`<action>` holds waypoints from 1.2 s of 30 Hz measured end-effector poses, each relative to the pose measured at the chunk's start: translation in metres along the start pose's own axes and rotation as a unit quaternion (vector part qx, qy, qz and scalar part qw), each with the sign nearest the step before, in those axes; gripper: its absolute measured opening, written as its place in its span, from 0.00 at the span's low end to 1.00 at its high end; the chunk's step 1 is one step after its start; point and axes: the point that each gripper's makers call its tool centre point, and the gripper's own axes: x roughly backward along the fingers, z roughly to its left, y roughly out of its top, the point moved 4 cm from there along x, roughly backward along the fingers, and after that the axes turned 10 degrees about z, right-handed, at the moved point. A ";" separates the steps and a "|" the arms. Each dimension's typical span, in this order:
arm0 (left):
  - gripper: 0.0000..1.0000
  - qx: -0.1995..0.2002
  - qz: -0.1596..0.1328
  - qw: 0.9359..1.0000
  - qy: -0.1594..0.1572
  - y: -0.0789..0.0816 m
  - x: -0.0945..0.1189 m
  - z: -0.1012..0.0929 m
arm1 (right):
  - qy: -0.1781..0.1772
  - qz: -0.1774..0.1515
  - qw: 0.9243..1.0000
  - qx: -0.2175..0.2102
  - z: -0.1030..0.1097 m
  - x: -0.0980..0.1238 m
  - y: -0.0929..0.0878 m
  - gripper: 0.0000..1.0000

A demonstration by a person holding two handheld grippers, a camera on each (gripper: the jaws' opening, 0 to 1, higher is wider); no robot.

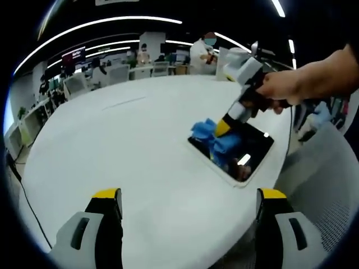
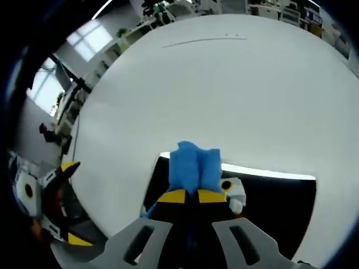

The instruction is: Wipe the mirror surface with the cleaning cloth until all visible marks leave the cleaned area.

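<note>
In the left gripper view, the left gripper [image 1: 188,204] shows its two yellow-tipped jaws at the bottom, spread wide apart with nothing between them, above the bare white table [image 1: 129,145]. Beyond them, toward the right edge of the table, lies the mirror [image 1: 247,148], a dark rectangle with a pale rim, flat on the tabletop. Its long axis runs slantwise in this view, from lower right up toward the left and away. The blue cloth [image 1: 216,137] sits bunched on the mirror's near left part, spilling slightly over its edge. The right gripper [image 1: 222,128] comes down from the upper right, held by a hand [image 1: 280,89], its yellow tip pressed into the cloth.

In the right gripper view, the right gripper [image 2: 187,196] has its yellow-tipped jaws drawn close together, clenched on the cloth [image 2: 193,165], which stands up in a blue fold just past the tips. The cloth rests on the mirror [image 2: 280,207], whose long side stretches out to the right here; its far edge shows as a pale strip against the table [image 2: 224,89]. At the lower left, the left gripper [image 2: 56,202] sits beside the table, well apart from the mirror.

Farther off, past the table's far edge, the left gripper view shows desks and people in an office.
</note>
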 end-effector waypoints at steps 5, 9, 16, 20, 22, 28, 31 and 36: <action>0.99 0.007 0.008 1.000 0.006 -0.003 0.000 0.003 | 0.002 0.004 1.000 -0.001 0.004 0.002 -0.010 0.00; 0.99 0.007 0.001 1.000 0.007 0.000 0.001 0.003 | 0.003 0.007 1.000 0.001 0.005 0.003 -0.018 0.00; 0.99 0.011 -0.005 1.000 -0.002 0.002 0.001 0.001 | 0.010 0.011 1.000 -0.005 0.009 0.007 -0.031 0.00; 0.99 0.019 -0.009 1.000 0.004 0.001 0.003 0.003 | 0.014 0.013 1.000 -0.007 0.012 0.010 -0.038 0.00; 0.99 0.026 -0.011 1.000 0.003 0.001 0.003 0.005 | 0.014 0.016 1.000 -0.004 0.013 0.010 -0.041 0.00; 0.99 0.013 -0.012 1.000 -0.006 0.003 0.001 0.000 | 0.019 0.015 1.000 -0.013 0.015 0.012 -0.047 0.00; 0.99 0.010 -0.011 1.000 -0.008 0.003 0.001 0.000 | 0.021 0.017 1.000 -0.014 0.016 0.012 -0.050 0.00; 0.99 0.012 -0.010 1.000 -0.008 0.002 0.001 0.000 | 0.026 0.017 0.999 -0.019 0.018 0.013 -0.056 0.00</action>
